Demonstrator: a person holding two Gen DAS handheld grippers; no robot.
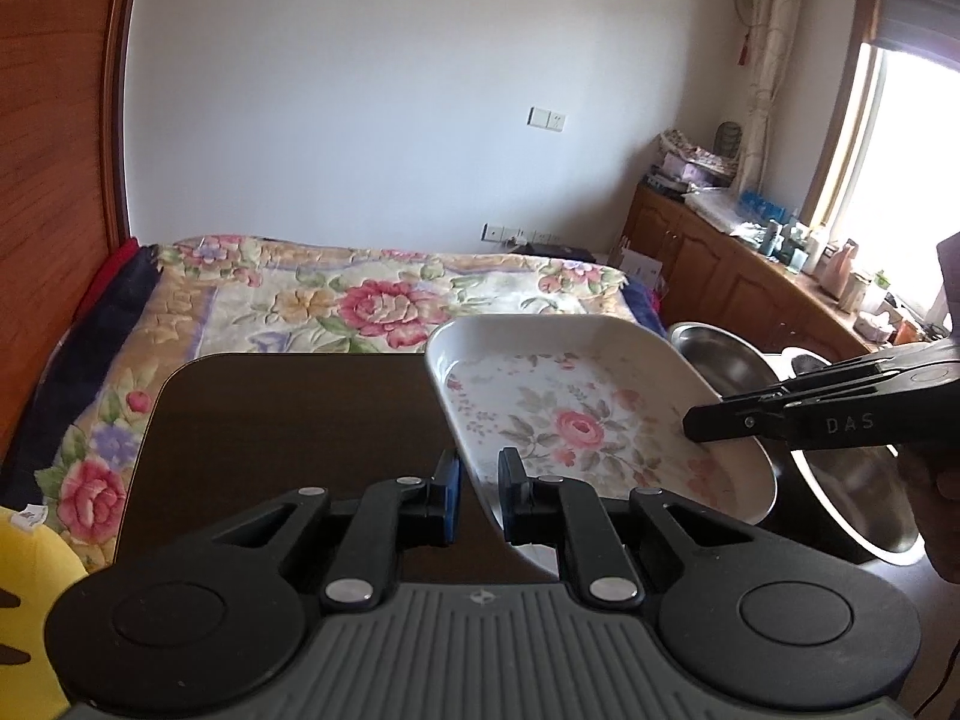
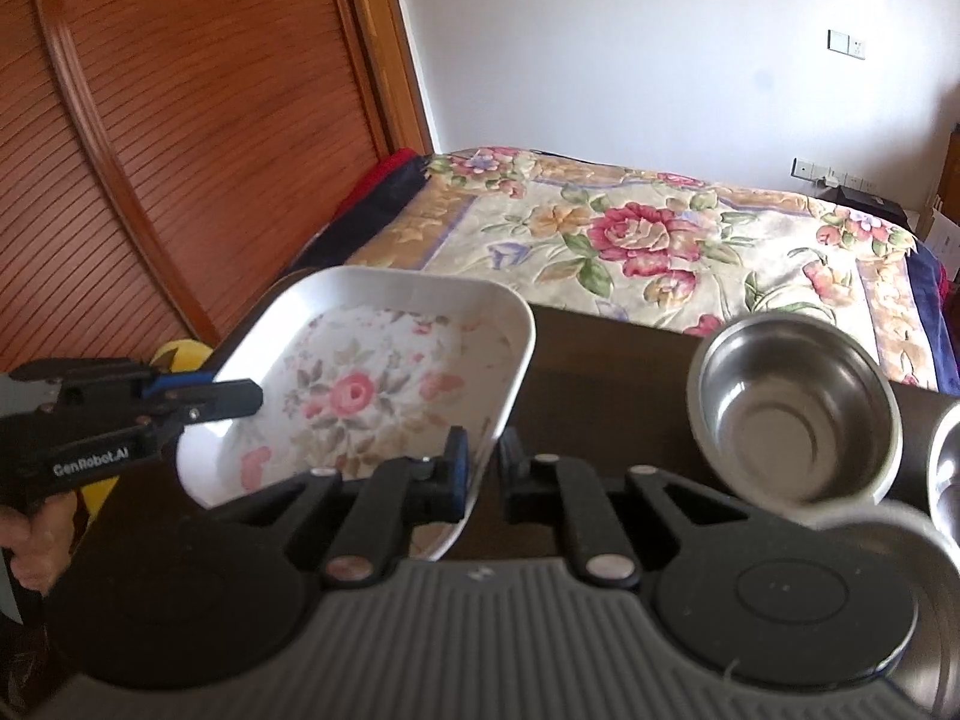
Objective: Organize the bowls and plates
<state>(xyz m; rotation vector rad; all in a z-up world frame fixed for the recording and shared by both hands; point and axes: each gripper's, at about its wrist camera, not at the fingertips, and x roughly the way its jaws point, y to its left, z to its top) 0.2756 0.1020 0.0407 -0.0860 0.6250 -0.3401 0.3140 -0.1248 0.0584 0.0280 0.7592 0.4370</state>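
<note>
1. a white floral dish (image 1: 576, 420) is held up above the dark table (image 1: 288, 420), tilted, with its patterned inside turned toward both cameras.
2. the dish is a rounded rectangle; in the left wrist view its long axis runs from the far left corner down to the near right, and the near right end sits lowest.
3. in the right wrist view the same dish (image 2: 372, 396) is seen with its far edge raised toward the bed (image 2: 630, 240) and its near corner dropping toward the camera.
4. the left gripper (image 1: 480, 480) is closed on the dish's near left rim, one blue pad (image 1: 447, 492) on either side of the wall.
5. the right gripper (image 2: 483, 468) is clamped on the rim at the opposite long side, the rim passing between its fingers.
6. each gripper is also seen from the other camera, reaching in from the side onto the dish rim.
7. a steel bowl (image 2: 792, 408) is seen on the table, right of the dish and apart from it.
8. a second steel piece (image 2: 945, 462) is cut off at the right edge; what it is cannot be told.
</note>
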